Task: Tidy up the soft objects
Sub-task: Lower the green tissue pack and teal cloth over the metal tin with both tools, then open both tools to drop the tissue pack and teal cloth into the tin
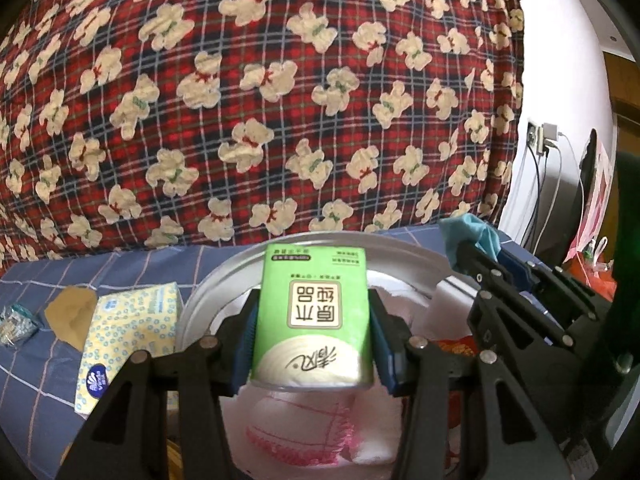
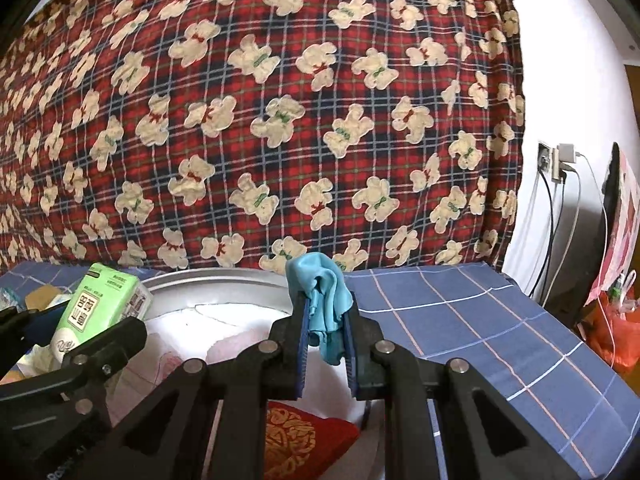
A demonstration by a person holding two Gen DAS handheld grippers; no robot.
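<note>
Left wrist view: red plaid quilt (image 1: 260,100) backs the bed; a round metal basin (image 1: 208,296) sits below, evidently the collection point. Left tongs (image 1: 314,332) clamp a green tissue pack (image 1: 314,312) above it; right tongs (image 2: 326,332) pinch a crumpled blue cloth (image 2: 324,300) at its rim.

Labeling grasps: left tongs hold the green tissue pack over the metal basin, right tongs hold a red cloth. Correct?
Not quite. The cloth in the right tongs is light blue, not red, as the right wrist view shows. The left tongs do hold the green tissue pack over the metal basin.
</note>
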